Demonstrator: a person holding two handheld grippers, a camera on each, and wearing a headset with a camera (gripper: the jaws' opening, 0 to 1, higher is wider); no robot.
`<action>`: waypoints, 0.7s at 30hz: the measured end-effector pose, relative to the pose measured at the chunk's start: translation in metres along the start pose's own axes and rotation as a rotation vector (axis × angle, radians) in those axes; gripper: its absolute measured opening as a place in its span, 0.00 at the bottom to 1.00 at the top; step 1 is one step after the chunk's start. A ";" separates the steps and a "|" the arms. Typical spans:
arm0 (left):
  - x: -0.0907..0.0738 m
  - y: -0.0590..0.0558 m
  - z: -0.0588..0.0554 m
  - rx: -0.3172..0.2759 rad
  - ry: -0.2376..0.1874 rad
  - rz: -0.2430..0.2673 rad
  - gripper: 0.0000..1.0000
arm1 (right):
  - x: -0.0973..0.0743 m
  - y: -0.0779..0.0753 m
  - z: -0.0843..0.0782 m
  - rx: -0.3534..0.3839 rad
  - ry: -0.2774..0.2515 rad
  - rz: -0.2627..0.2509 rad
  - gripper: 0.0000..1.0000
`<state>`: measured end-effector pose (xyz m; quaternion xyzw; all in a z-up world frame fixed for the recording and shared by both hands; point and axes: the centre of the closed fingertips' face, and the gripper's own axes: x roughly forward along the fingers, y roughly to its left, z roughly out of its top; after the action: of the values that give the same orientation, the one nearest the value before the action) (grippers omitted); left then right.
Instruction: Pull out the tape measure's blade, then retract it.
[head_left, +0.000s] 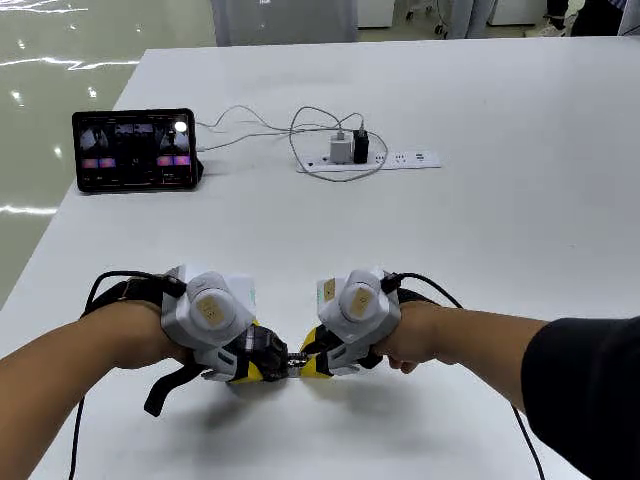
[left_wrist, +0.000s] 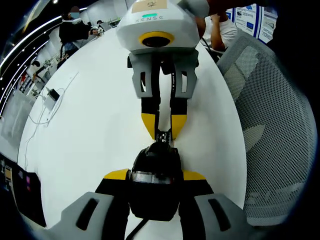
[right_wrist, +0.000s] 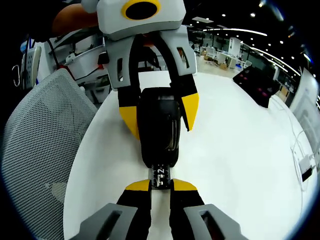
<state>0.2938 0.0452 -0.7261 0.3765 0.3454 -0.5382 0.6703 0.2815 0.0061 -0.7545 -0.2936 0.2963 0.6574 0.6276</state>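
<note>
The tape measure (head_left: 268, 350), a black case, was held just above the near part of the white desk (head_left: 500, 150), between the two sets of tongs, which faced each other tip to tip. The left tongs (head_left: 260, 357) were closed on the case from both sides, their yellow-tipped jaws parted by the width of the body, as the left gripper view showed (left_wrist: 156, 176). Only a short piece of the blade (right_wrist: 160, 176) was out of the case; on it a printed numeral 2 and fine tick marks could be read in the right gripper view. The right tongs (right_wrist: 160, 187) were pinched nearly together on that end of the blade, and in the head view they sat just beside the case (head_left: 308, 358). On the pale housing of the right tongs, seen from the left gripper view, grey lettering read roughly "KENSE" under a small teal mark. Farther back on the desk a tablet (head_left: 135, 150) stood with a lit screen, its text too small to read, and a white power strip (head_left: 385, 160) carried a white charger (head_left: 341, 150) and a black charger (head_left: 361, 147) with looping cables. A grey mesh chair (left_wrist: 270, 125) stood at the desk's edge.
</note>
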 end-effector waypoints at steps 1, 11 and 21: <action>0.000 0.000 0.000 -0.001 0.000 0.000 0.32 | 0.000 0.000 0.000 0.001 0.001 -0.001 0.09; 0.000 0.000 0.000 -0.008 0.003 0.000 0.32 | -0.004 -0.001 -0.005 0.012 0.011 -0.011 0.09; 0.000 0.001 0.000 -0.011 0.004 0.002 0.32 | -0.010 -0.001 -0.010 0.021 0.019 -0.017 0.10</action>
<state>0.2945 0.0451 -0.7265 0.3742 0.3494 -0.5350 0.6721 0.2831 -0.0080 -0.7539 -0.2955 0.3067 0.6459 0.6335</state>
